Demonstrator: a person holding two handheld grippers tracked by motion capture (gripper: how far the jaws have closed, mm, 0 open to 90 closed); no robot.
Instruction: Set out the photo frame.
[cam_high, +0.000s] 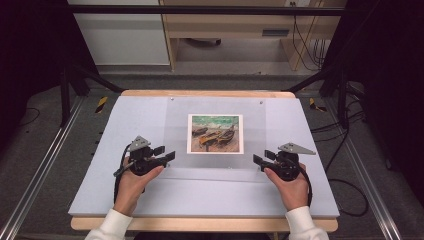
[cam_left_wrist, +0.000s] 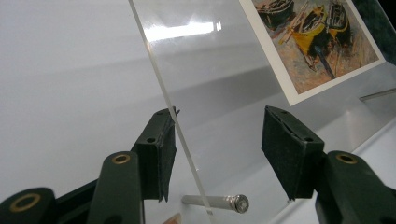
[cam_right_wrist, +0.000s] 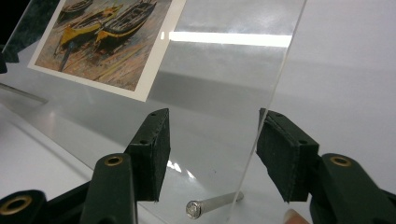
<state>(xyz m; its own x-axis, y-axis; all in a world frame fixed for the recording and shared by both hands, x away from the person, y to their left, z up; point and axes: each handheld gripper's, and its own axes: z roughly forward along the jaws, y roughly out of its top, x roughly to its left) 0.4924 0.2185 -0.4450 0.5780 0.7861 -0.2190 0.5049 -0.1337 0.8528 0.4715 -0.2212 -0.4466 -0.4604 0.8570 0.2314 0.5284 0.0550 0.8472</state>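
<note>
Clear acrylic sheet (cam_high: 215, 132), rectangular, glossy, thin-edged, flat over the middle of the pale lavender foam mat (cam_high: 100, 185), long axis across the table from one hand to the other. Sandwiched beneath or within it: white-bordered print of painted boats (cam_high: 215, 133), yellow and dark hulls on ochre sand, slightly toward the far side of centre. Small silver standoff pins at the near corners, one by the left edge (cam_left_wrist: 217, 202), one by the right (cam_right_wrist: 212, 205), both cylindrical, polished metal, lying under the sheet's edge. Left gripper (cam_high: 167, 153) at the near-left corner of the sheet, right gripper (cam_high: 261, 157) at the near-right corner, mirrored, each equally near its own end. Key relation: each side edge of the sheet sits between that gripper's own two black jaws. Left gripper view: left pad (cam_left_wrist: 163, 154) touching or just beside the edge, other pad apart over the sheet. Right gripper view: same, edge against or just beside the right pad (cam_right_wrist: 280, 154), other pad apart. Both sets of jaws about half spread, no firm pinch yet, nothing lifted. Pads matte, dark, rubbery against hard slick plastic; slip judged likely unless squeezed squarely. Wooden table edge (cam_high: 200, 93) beyond the mat.
</note>
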